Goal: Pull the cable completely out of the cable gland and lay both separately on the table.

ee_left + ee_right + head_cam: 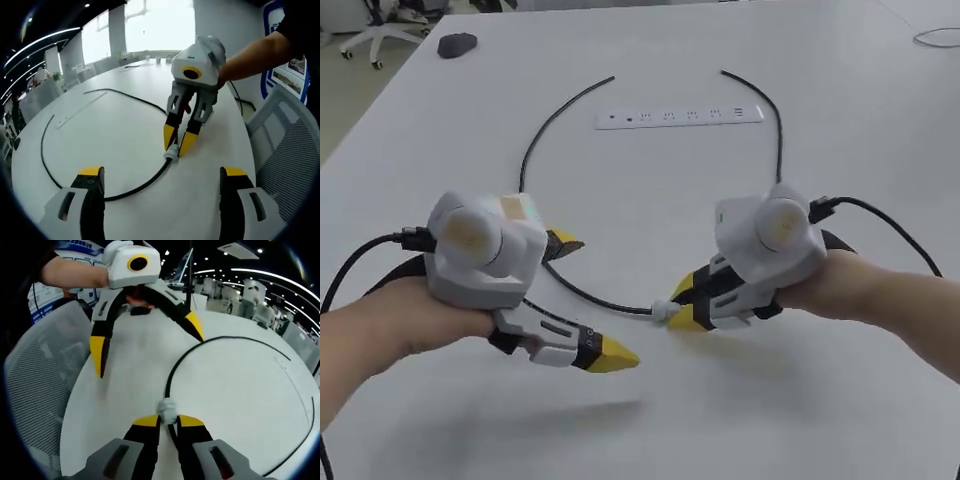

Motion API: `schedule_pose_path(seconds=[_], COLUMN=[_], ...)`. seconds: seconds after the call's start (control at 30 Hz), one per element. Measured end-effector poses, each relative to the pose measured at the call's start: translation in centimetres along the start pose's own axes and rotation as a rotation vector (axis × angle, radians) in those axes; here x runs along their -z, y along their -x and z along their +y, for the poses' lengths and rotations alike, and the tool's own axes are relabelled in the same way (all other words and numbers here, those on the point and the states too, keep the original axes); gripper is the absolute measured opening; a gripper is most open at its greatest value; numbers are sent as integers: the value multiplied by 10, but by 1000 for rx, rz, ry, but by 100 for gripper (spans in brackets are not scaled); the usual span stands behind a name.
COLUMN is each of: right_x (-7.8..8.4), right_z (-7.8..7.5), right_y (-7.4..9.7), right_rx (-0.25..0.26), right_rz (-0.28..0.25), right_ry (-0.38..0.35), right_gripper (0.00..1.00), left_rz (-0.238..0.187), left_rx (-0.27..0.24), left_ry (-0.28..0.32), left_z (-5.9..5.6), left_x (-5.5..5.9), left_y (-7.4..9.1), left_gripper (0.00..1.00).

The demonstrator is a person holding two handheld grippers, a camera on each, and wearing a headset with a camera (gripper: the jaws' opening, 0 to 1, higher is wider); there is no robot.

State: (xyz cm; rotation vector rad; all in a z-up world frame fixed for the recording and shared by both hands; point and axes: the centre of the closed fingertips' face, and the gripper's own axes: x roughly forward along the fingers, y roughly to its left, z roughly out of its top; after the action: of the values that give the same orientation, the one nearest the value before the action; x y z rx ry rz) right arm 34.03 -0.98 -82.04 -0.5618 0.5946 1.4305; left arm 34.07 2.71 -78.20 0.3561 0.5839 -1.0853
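Observation:
A long black cable (532, 140) loops across the white table (650, 190). Its small white cable gland (663, 312) sits on it near the front. My right gripper (676, 306) is shut on the cable right behind the gland (168, 410), which pokes out past the yellow fingertips (148, 421). My left gripper (590, 300) hangs open, jaws wide apart, just left of the gland with nothing in them. In the left gripper view the gland (171, 152) lies ahead of my open left gripper (161, 172), under the right gripper (177, 146). The cable (172, 365) curves away beneath the left gripper (148, 347).
A white power strip (678, 116) lies at the back centre. A dark mouse (457, 44) rests at the far left corner, near an office chair (380, 35). A thin cable (935, 38) lies at the far right. A mesh chair (287, 150) stands beside the table edge.

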Motion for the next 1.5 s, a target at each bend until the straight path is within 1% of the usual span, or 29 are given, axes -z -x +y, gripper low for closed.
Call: schedule_pose_path(seconds=[0.03, 0.07, 0.1, 0.13, 0.17, 0.23, 0.27, 0.3, 0.33, 0.37, 0.4, 0.43, 0.47, 0.5, 0.53, 0.57, 0.6, 0.63, 0.7, 0.73, 0.8, 0.93, 1.0, 1.1, 1.2, 1.3, 1.37, 1.5], right_x=[0, -1, -1, -2, -3, -5, -7, -10, -11, -14, -15, -17, -18, -20, -20, -20, -19, -18, -17, -17, -17, -19, -20, -20, -21, -22, -23, -26], right_z=[3, 7, 9, 12, 15, 18, 20, 22, 23, 25, 26, 28, 28, 31, 33, 33, 34, 35, 36, 36, 37, 43, 47, 48, 49, 50, 51, 52], right_y=[1, 3, 5, 6, 9, 12, 14, 16, 18, 20, 21, 24, 24, 27, 27, 28, 29, 29, 30, 31, 32, 36, 37, 39, 40, 41, 41, 42], right_rx=[-6, -14, -18, -25, -24, -31, -33, -33, -32, -29, -26, -22, -23, -28, -29, -27, -29, -32, -33, -35, -40, -49, -54, -51, -55, -56, -57, -54], right_rz=[-2, -6, -6, -7, -11, -13, -22, -30, -32, -36, -39, -43, -47, -57, -58, -56, -54, -54, -50, -50, -51, -57, -57, -54, -56, -59, -63, -66], right_ry=[7, 16, 19, 28, 45, 45, 50, 60, 62, 65, 70, 73, 73, 76, 83, 92, 98, 101, 112, 113, 115, 130, 141, 149, 153, 161, 165, 178], right_gripper=[8, 8, 8, 8, 8, 8, 8, 8, 8, 8, 8, 8, 8, 8, 8, 8, 8, 8, 8, 8, 8, 8, 8, 8, 8, 8, 8, 8], left_rz=[-6, -33, -42, -57, -74, -94, -95, -86, -92, -90, -94, -85, -72, -90, -95, -112, -117, -125, -137, -141, -148, -167, -171, -161, -158, -158, -161, -166], left_rx=[2, 4, 6, 13, 33, 62, 76, 112, 124, 151, 149, 154, 174, 206, 222, 242, 254, 257, 257, 273, 307, 345, 367, 373, 388, 379, 375, 381], left_ry=[7, -7, -6, 18, 65, 106, 127, 192, 210, 227, 226, 224, 254, 253, 275, 289, 285, 291, 281, 295, 321, 348, 358, 331, 346, 335, 338, 321], left_z=[-1, -2, -3, -4, -8, -13, -15, -22, -24, -29, -29, -30, -35, -40, -44, -48, -51, -52, -53, -55, -59, -64, -67, -68, -71, -69, -68, -69], left_x=[0, -4, -5, -8, -11, -16, -17, -17, -18, -18, -18, -15, -12, -13, -14, -16, -18, -19, -21, -22, -25, -31, -33, -32, -33, -33, -33, -34], left_y=[-1, -3, -4, -5, -7, -9, -10, -12, -13, -14, -15, -18, -19, -19, -19, -20, -20, -20, -20, -20, -20, -19, -18, -18, -17, -16, -16, -13], left_gripper=[92, 91, 90, 89, 87, 80, 74, 65, 60, 56, 55, 57, 59, 57, 56, 55, 53, 51, 48, 48, 42, 29, 26, 24, 23, 19, 16, 16])
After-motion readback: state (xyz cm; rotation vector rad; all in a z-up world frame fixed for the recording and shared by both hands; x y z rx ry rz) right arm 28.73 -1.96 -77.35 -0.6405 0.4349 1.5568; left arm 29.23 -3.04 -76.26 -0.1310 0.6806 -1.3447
